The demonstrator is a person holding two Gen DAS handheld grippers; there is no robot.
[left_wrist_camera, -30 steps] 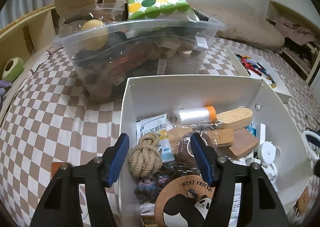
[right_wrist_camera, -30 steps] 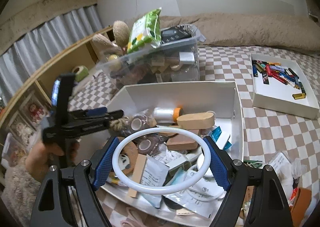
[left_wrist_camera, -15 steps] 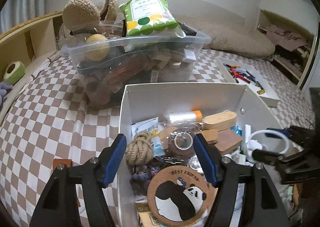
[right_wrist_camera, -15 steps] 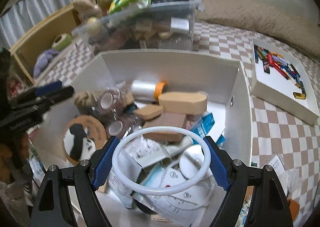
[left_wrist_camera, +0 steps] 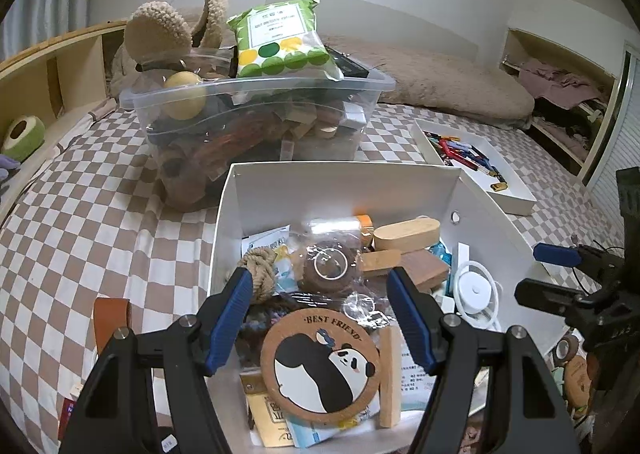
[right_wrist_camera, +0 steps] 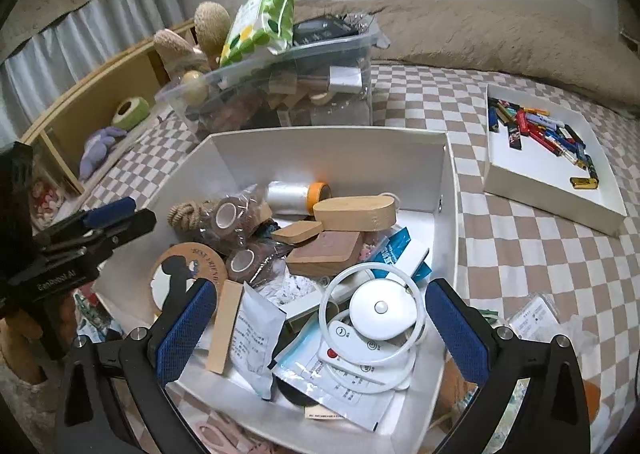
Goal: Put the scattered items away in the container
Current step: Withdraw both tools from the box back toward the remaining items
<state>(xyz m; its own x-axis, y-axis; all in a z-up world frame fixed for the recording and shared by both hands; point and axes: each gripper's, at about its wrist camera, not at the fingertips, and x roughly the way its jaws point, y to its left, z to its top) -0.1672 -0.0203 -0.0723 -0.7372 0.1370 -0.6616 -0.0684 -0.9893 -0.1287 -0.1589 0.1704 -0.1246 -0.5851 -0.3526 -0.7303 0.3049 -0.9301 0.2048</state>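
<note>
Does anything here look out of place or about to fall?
The green packet sits tilted on top of the overfilled clear bin, above its rim, so it might slide off. Loose items lie outside the white box.

Left tool (left_wrist_camera: 320,310) is spread wide w/ nothing between its blue pads (left_wrist_camera: 232,318), pointing fwd and tilted down a bit. Right tool (right_wrist_camera: 320,330) same deal, wide open and empty, angled down. Each shows up at the edge of the other's cam.
</note>
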